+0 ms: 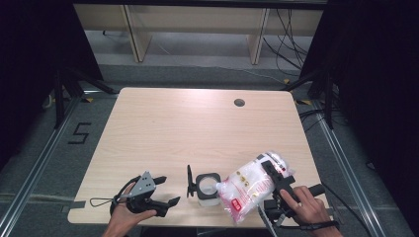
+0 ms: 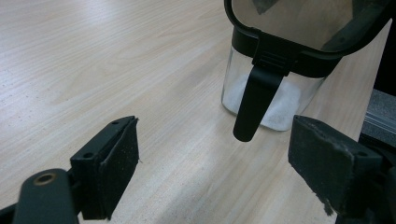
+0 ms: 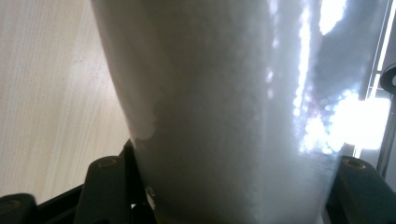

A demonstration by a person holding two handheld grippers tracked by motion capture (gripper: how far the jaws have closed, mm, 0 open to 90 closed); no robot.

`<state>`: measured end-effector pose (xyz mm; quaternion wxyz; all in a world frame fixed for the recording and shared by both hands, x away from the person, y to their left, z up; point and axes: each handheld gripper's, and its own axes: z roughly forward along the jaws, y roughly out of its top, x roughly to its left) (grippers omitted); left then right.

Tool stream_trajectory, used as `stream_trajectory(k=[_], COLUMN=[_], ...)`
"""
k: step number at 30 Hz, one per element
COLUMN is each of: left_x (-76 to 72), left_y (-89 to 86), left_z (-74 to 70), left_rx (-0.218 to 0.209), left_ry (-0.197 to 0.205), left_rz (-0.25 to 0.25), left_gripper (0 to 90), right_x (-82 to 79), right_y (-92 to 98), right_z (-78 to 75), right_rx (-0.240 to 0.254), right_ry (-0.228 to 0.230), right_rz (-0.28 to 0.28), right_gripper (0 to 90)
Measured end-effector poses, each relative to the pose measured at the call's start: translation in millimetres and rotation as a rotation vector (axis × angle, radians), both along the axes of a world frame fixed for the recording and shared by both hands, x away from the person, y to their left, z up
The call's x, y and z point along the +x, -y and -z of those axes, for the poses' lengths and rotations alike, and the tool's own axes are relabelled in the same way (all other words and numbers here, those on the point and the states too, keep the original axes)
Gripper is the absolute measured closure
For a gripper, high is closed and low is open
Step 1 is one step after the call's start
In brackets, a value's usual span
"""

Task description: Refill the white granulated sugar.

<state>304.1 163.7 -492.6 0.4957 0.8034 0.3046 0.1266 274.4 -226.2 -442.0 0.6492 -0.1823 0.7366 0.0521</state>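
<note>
Some white powder lies in the jar point(image 1: 208, 188); right fingers point(image 3: 105, 186) pinch the bag point(image 1: 248, 186), left fingers point(image 2: 114, 165) spread.

A black "5" is showing on the floor point(image 1: 79, 133) left of the table; the bag's point(image 1: 247, 187) red print is staying illegible.

lying under even overhead light: a pale wood-grain table point(image 1: 197, 128) with a round cable hole point(image 1: 239, 102) near its far edge. standing beyond it, light wooden furniture legs point(image 1: 136, 34) on grey floor point(image 1: 197, 74). hanging at both sides, black curtains point(image 1: 34, 59); trailing at far right, loose cables point(image 1: 289, 34).
</note>
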Motion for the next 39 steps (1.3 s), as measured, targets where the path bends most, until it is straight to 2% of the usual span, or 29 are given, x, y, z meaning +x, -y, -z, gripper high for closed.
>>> stream_trajectory(k=[2,4,5,6,7,9,11,12,13,14,15,18,21,22,23,24,27,28,29,30,31,33,34,36,37,39], left_x=[0.7,-0.3,-0.2,0.2,0.6,0.1,0.0,0.2,0.0,0.0,1.3,0.2,-0.1,0.1,0.1,0.2,0.3,1.3,1.4,1.4,0.2,0.6,0.7,1.6,0.6,0.7], left_y=[-0.3,0.2,0.0,-0.2,-0.4,0.0,0.1,0.2,0.2,0.1,-0.8,-0.1,0.0,0.0,0.0,0.4,0.7,0.0,-0.1,-0.2,0.3,0.1,0.1,0.0,0.2,-0.1], left_z=[-0.3,-0.1,-0.1,0.1,0.0,0.2,0.1,0.1,-0.1,-0.1,-0.4,-0.1,0.1,0.0,-0.1,0.2,0.5,-0.2,-0.2,-0.1,0.3,0.0,-0.2,0.2,0.3,-0.1], left_rx=[0.006,0.0,0.0,-0.003,-0.003,-0.006,-0.002,-0.003,0.0,0.003,0.016,0.002,0.001,0.0,0.001,-0.002,-0.001,0.012,0.013,0.013,0.004,0.006,0.008,0.009,0.006,0.007], left_ry=[0.01,0.002,0.003,0.002,-0.002,0.003,0.003,0.003,0.004,0.009,0.025,0.003,0.003,0.002,0.002,0.004,0.007,0.022,0.023,0.023,0.011,0.011,0.013,0.024,0.014,0.011], left_rz=[0.009,0.0,0.001,0.004,0.008,0.004,0.0,0.002,0.0,0.002,0.018,0.002,-0.001,-0.001,0.0,0.002,0.004,0.016,0.016,0.016,0.002,0.003,0.008,0.021,0.009,0.003], left_gripper=[15.8,15.8,15.8,15.8,15.8,15.8,15.7,15.8,15.8,15.8,15.8,15.8,15.8,15.8,15.8,15.8,15.8,15.8,15.8,15.8,15.7,15.8,15.8,15.8,15.8,15.8], right_x=[-0.2,-0.5,-0.9,-2.5,-1.7,-1.0,-0.4,-0.8,-0.4,-1.1,-0.2,-0.5,-1.3,-1.5,-0.7,-0.3,-0.8,-1.2,-1.0,-1.2,-1.9,-0.9,-0.7,-0.8,-1.0,-1.0], right_y=[-0.8,-0.3,-0.7,-1.5,-1.7,0.2,-0.5,0.3,-0.1,-0.2,0.0,-0.1,0.3,-0.1,0.1,-0.3,0.3,0.6,0.1,-0.1,-1.4,0.1,-0.8,-0.7,0.3,0.1], right_z=[-0.4,2.6,1.6,-0.8,-1.8,2.9,1.1,2.4,-0.5,-1.0,-0.1,0.6,2.6,1.8,2.7,1.3,2.0,2.8,2.2,2.2,-0.8,2.7,0.3,0.0,2.2,1.4], right_rx=[-0.007,0.014,0.001,-0.022,-0.032,0.015,-0.012,0.012,-0.012,-0.015,-0.007,0.0,0.015,0.001,0.01,-0.01,0.017,0.027,0.013,0.004,-0.033,0.01,-0.017,-0.024,0.003,-0.001], right_ry=[0.003,-0.007,-0.014,-0.041,-0.032,0.0,0.018,-0.002,0.0,-0.001,0.005,0.001,-0.015,-0.017,-0.007,0.008,-0.008,-0.014,-0.001,-0.009,-0.001,0.0,0.008,0.01,0.002,0.006], right_rz=[-0.007,0.003,0.009,0.044,0.029,0.013,-0.007,0.008,-0.004,0.005,-0.01,-0.002,0.016,0.019,0.003,-0.012,-0.002,0.006,-0.002,0.004,0.007,-0.004,-0.013,-0.014,-0.004,-0.007], right_gripper=[40.7,40.7,40.7,40.7,40.7,40.7,40.6,40.6,40.7,40.6,40.7,40.7,40.6,40.6,40.6,40.6,40.6,40.6,40.6,40.6,40.6,40.6,40.6,40.6,40.6,40.6])
